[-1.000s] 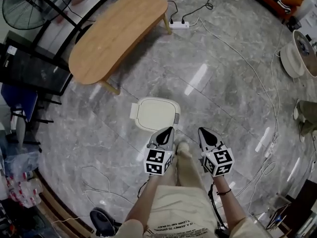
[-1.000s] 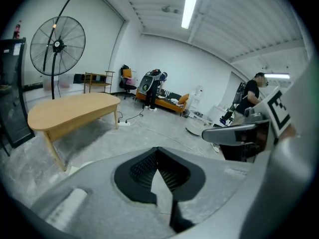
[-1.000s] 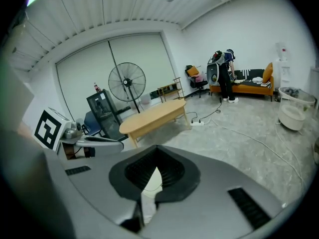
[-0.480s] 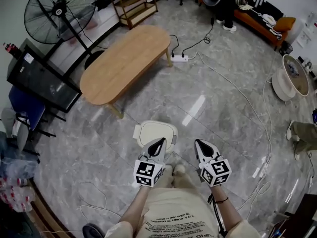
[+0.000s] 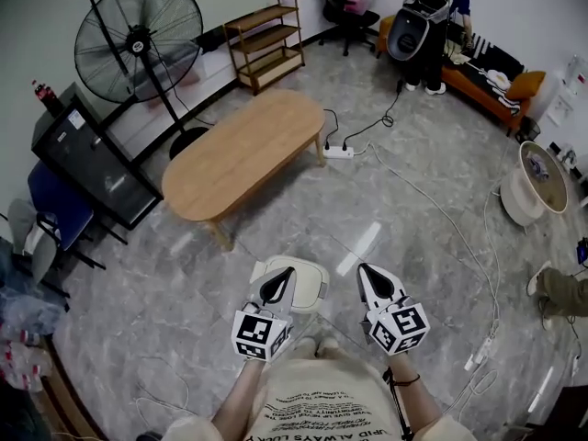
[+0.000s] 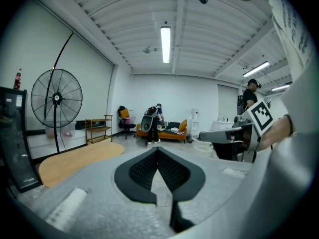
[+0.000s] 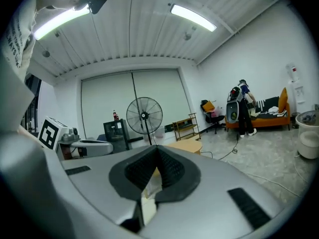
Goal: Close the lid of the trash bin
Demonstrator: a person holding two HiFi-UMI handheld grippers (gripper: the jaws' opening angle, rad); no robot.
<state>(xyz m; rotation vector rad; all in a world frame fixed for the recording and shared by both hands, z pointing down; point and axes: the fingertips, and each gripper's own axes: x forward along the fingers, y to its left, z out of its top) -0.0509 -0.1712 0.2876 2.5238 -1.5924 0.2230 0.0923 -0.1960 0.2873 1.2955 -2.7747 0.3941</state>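
Note:
The white trash bin (image 5: 308,288) stands on the marble floor just in front of my feet; its lid looks flat on top, and my left gripper hides part of it. My left gripper (image 5: 278,284) hovers above the bin, jaws shut with nothing in them. My right gripper (image 5: 369,278) hangs to the bin's right, also shut and empty. In the left gripper view the closed jaws (image 6: 158,150) point level across the room, with the right gripper (image 6: 234,136) alongside. The right gripper view shows its closed jaws (image 7: 157,151) aimed towards the fan.
An oval wooden table (image 5: 243,150) stands beyond the bin, with a power strip (image 5: 337,152) and cables trailing over the floor to the right. A big standing fan (image 5: 138,39), a black cabinet (image 5: 92,163) and a low shelf (image 5: 266,39) line the far left. A person (image 5: 432,21) stands at the back.
Both grippers have risen away from the bin and tipped towards level. The head view has lifted, so more of the room shows and the bin sits lower in the picture.

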